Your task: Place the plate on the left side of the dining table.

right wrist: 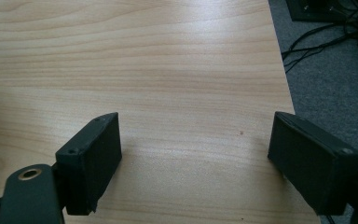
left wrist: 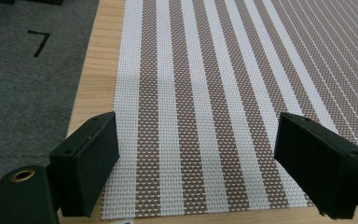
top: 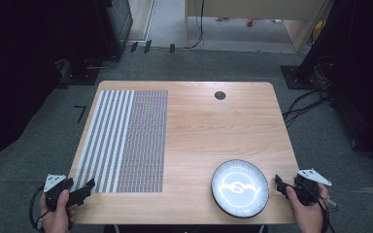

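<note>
At 7 o'clock on the table [top: 199, 131], my left hand-held gripper [top: 83, 188] gapes empty over the striped mat [top: 126, 141]; right hand-held gripper [top: 280, 185] spread empty at 5, just beside plate [top: 239, 188].

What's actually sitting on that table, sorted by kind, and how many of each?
Striped woven placemat: 1
Dark-rimmed plate: 1
Round black grommet set in the tabletop: 1
Total: 3
</note>
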A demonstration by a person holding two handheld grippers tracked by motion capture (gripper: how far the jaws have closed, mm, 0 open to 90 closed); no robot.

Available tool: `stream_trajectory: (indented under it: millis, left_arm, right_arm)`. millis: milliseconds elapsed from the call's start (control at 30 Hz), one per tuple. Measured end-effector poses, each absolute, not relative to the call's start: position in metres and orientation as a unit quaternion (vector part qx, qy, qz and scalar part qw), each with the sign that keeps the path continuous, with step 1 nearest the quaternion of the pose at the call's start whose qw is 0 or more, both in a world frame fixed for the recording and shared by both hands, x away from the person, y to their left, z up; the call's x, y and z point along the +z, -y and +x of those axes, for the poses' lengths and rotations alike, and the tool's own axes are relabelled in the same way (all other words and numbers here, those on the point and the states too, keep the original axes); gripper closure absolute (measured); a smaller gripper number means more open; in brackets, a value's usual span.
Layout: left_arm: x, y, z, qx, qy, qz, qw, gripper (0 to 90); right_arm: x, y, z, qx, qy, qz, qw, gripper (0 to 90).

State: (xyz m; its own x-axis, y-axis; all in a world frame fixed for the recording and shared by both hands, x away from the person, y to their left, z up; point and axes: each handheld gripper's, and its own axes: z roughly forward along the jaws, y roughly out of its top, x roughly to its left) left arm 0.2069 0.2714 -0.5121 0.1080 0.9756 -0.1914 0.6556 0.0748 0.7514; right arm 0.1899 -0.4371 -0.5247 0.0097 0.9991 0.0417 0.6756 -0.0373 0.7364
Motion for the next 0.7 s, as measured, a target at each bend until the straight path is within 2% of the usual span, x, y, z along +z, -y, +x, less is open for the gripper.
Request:
stream_trajectory:
  millis: [433, 700]
  left_arm:
    - [-0.507, -0.271, 0.204, 0.221, -0.629, 0.639, 0.383, 13.9]
    - [-0.503, -0.262, 0.203, 0.217, -0.621, 0.644, 0.39, 13.9]
  right_arm:
    - [-0.522, 0.438, 0.184, 0.31, -0.625, 0.666, 0.264, 21.1]
    - [-0.51, 0.434, 0.175, 0.326, -0.615, 0.663, 0.277, 22.4]
